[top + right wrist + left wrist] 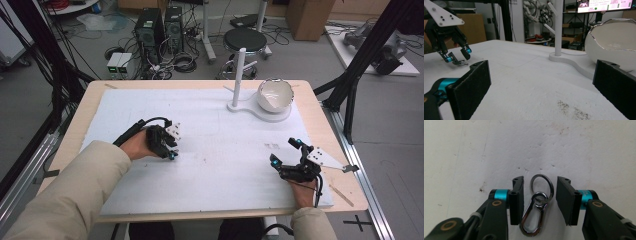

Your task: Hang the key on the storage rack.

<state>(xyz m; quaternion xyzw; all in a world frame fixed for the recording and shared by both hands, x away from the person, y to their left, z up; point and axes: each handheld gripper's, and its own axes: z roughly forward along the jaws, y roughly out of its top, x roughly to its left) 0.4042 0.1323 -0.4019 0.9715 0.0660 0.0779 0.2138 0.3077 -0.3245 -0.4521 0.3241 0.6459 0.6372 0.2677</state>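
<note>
Pickup is the step in hand: the left tongs (pixel 539 202) stand narrowly parted astride the silver metal carabiner with key ring (pixel 537 208) lying flat on the white foam-covered table (pixel 574 150), needing only to pinch it, while the right tongs (pixel 287 155) wait wide and empty.

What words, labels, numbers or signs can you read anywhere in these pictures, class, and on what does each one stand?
None can be read.
Screen at the top of the right gripper view: rows of coloured text, too blurred to read.
Marks on the white sheet: too small to tell whether they are writing.
Key clip and its ring between the open left gripper's jaws: plain metal, no lettering.
</note>
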